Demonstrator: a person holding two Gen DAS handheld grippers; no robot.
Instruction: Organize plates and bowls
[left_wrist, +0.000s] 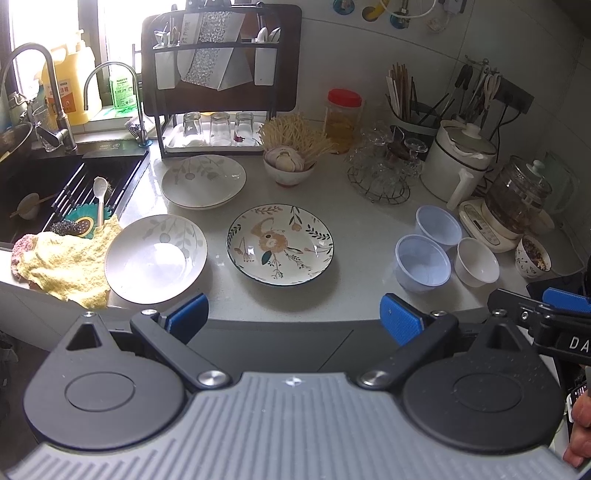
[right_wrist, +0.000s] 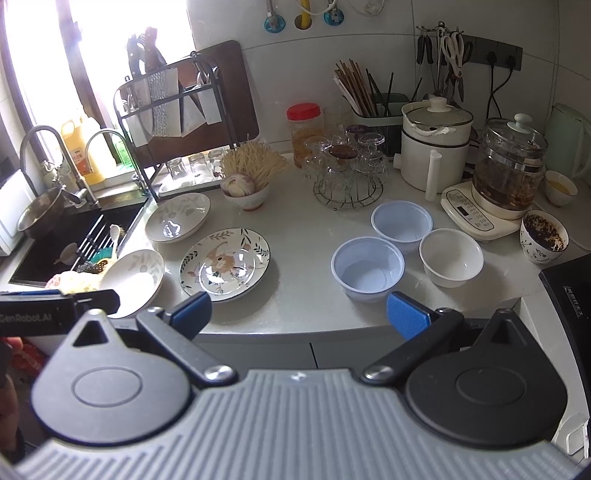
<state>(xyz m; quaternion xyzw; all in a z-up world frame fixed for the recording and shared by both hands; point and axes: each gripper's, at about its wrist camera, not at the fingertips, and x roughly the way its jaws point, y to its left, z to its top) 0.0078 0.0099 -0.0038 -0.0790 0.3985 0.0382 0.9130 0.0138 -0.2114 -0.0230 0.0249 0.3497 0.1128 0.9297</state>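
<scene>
My left claw (left_wrist: 293, 317) and right claw (right_wrist: 298, 314) hover spread before the pale kitchen desk (left_wrist: 369, 229) holding plates (left_wrist: 280, 244) and bowls (right_wrist: 367, 268).

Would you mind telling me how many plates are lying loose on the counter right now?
3. A grey-leaf plate sits by the dish rack, a second grey-leaf plate lies beside the yellow cloth near the sink, and a flowered plate rests mid-counter. None appears hidden.

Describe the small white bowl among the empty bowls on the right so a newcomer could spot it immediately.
Start at the glass kettle on its cream base at the counter's right. Just in front sit three empty bowls close together. The white bowl is the rightmost, opaque ceramic, unlike the two translucent bluish plastic bowls beside it.
</scene>
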